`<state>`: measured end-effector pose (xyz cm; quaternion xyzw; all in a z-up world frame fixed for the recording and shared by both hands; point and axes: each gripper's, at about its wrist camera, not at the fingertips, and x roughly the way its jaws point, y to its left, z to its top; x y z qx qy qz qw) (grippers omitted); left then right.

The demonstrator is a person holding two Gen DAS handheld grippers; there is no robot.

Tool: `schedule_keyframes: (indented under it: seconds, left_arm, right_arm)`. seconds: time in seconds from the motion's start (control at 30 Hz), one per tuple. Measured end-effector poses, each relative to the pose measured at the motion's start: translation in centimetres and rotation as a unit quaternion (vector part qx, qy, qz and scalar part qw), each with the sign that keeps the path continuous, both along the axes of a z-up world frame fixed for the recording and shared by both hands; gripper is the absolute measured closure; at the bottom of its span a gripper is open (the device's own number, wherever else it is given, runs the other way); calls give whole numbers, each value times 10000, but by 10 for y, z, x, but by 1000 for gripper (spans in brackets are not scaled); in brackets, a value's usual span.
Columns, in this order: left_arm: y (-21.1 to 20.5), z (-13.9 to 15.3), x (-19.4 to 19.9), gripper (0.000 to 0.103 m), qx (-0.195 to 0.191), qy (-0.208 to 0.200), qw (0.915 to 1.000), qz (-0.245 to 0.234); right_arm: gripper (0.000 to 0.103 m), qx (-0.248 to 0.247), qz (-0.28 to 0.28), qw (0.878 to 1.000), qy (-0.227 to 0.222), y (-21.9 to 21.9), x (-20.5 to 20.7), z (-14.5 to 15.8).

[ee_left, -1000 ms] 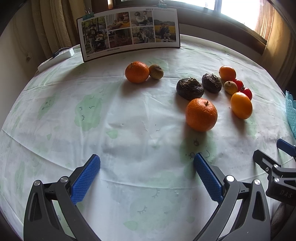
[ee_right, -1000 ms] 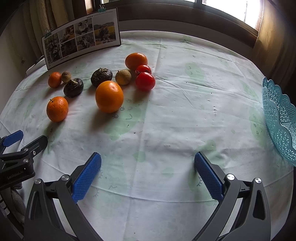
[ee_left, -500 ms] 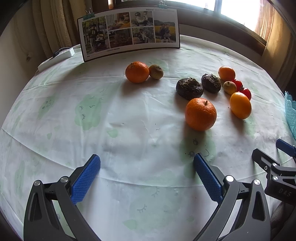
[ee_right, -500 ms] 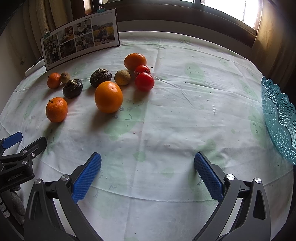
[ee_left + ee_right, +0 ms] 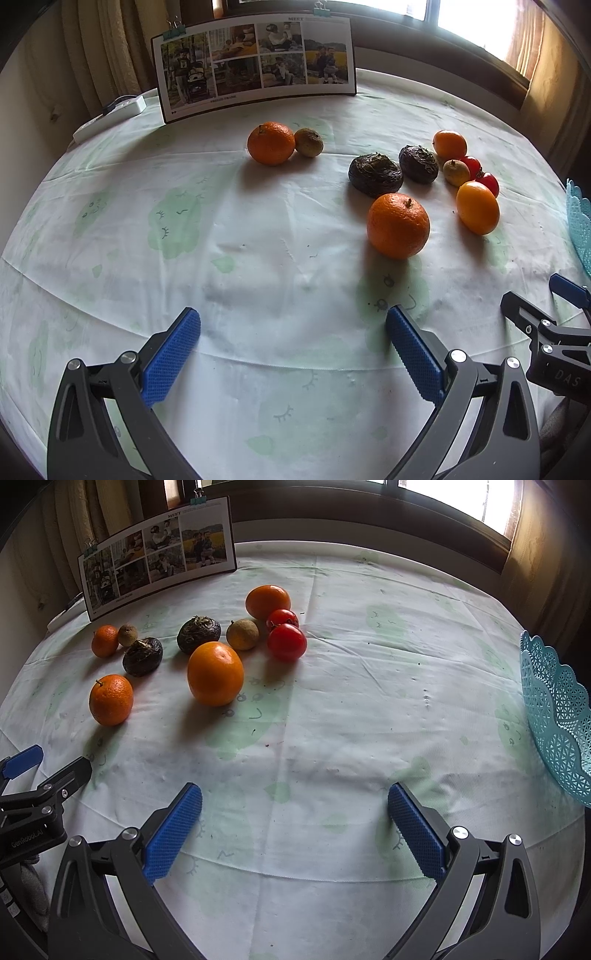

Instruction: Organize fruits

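Several fruits lie on the table. A mandarin (image 5: pixel 398 225) with a stem is nearest my left gripper (image 5: pixel 293 352), which is open and empty above the cloth. Behind it lie two dark wrinkled fruits (image 5: pixel 375 174), a smooth orange (image 5: pixel 477 208), tomatoes (image 5: pixel 487 182) and another mandarin (image 5: pixel 270 142) with a small brown fruit (image 5: pixel 308 142). My right gripper (image 5: pixel 295 830) is open and empty; the smooth orange (image 5: pixel 215 673) and a tomato (image 5: pixel 287 641) lie ahead to its left. A teal lattice basket (image 5: pixel 554 716) stands at the right.
A photo board (image 5: pixel 255 62) stands at the table's far edge, with a white power strip (image 5: pixel 110 116) to its left. A window and curtains lie behind. The pale green patterned tablecloth (image 5: pixel 369 686) covers the round table.
Both grippers have drawn back or tilted slightly, so the fruits sit a little higher in both views. Nothing was grasped or moved.
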<state>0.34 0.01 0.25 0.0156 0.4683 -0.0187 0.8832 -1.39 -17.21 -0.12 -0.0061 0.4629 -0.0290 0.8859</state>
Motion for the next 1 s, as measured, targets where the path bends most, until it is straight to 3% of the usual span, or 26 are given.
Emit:
schedule_keyframes:
  seconds: [0.53,0.7,0.77,0.87,1.0]
  left_arm:
    - [-3,0,0,5,-6,3,10000,-51]
    - [-2,1,4,5,-18,122,9996,-267]
    - [-3,3,6,5,-70,173,9993,-315]
    - [-3,14,7,5,-140,24,9998,-160]
    - [-11,38,7,5,96,-461,9988,-124]
  right_arm:
    - [2,53,-61,9999,72,0,3,2]
    - [2,887,-114,9960,-33,-15,6,14]
    - [2,945,-36,9954,-156,-16,6,21]
    - [2,927,85,9953,-247,-14,9,27]
    - [2,982,253,9943,-316,-7,16,31]
